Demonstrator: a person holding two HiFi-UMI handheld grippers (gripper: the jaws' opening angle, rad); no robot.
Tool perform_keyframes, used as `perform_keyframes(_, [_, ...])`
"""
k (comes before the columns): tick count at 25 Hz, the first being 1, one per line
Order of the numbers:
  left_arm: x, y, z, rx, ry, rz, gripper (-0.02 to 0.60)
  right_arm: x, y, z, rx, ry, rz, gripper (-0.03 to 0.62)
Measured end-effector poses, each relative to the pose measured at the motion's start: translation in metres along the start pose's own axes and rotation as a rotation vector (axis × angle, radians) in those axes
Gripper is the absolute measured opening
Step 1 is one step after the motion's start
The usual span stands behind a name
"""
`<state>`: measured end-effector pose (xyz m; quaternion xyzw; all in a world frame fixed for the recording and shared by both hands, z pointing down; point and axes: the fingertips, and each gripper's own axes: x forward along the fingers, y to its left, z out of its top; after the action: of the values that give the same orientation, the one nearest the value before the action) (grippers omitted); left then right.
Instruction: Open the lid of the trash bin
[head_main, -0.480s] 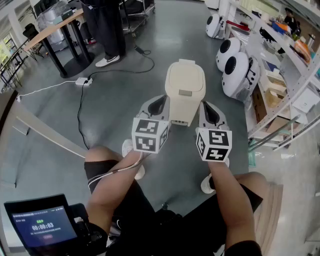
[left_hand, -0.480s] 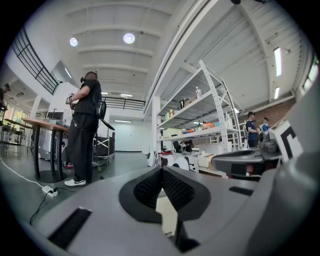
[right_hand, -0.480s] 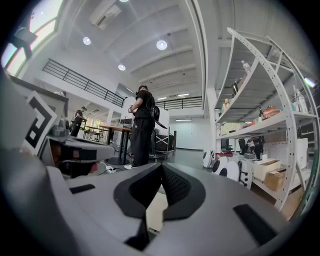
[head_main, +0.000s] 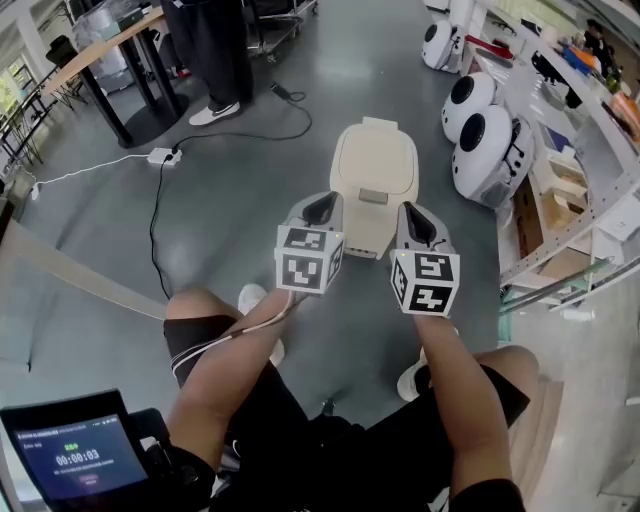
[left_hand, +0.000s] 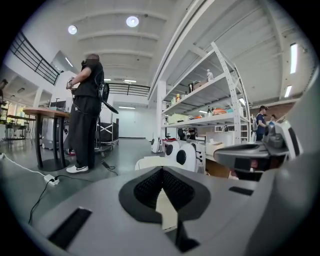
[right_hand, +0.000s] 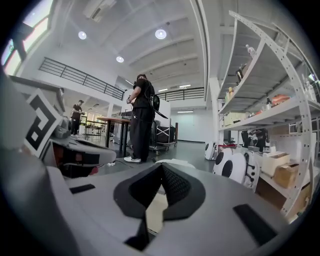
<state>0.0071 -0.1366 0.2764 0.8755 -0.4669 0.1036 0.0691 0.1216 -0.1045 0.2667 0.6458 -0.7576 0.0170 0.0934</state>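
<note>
Head view: the cream plastic trash bin stands on the grey concrete floor, dead centre. Its flat cream lid is down, not yet opened. A small grey tab sits on the lid's near edge, facing me. The bin's long axis runs 12 to 6 o'clock. The left tongs are at the bin's 8 o'clock corner and the right tongs at its 4 o'clock corner, so the bin lies between the two tips. The tab is at about 1 o'clock from the left tip and 11 o'clock from the right. I judge neither hand clearly nearer, and both are short of the lid. A standing person in dark clothes is at 11 o'clock, well apart from the bin. The white rounded robot shells with black faces are at 2 o'clock beside the metal shelving.

Left gripper view: the left tongs are closed tip to tip with nothing between them. The bin's cream top peeks just past the tips at 12 o'clock, slightly to the 11 side.

Right gripper view: the right tongs are also pinched together and empty. The bin top is straight ahead, a shade to 1 o'clock.

My read is that this is the approach step. The next move needs one tip under that front tab, lifting up and away toward the hinge at 12 o'clock.
</note>
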Motion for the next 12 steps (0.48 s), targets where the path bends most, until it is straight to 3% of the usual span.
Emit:
perform_keyframes(7, [0.037, 0.008, -0.035, 0.000, 0.107, -0.019, 0.001, 0.038, 0.000, -0.023, -0.025, 0.051, 0.049, 0.004])
perform_keyframes(12, [0.053, 0.009, -0.066, 0.038, 0.178, -0.033, 0.000, 0.050, 0.012, -0.065, -0.078, 0.124, 0.100, 0.003])
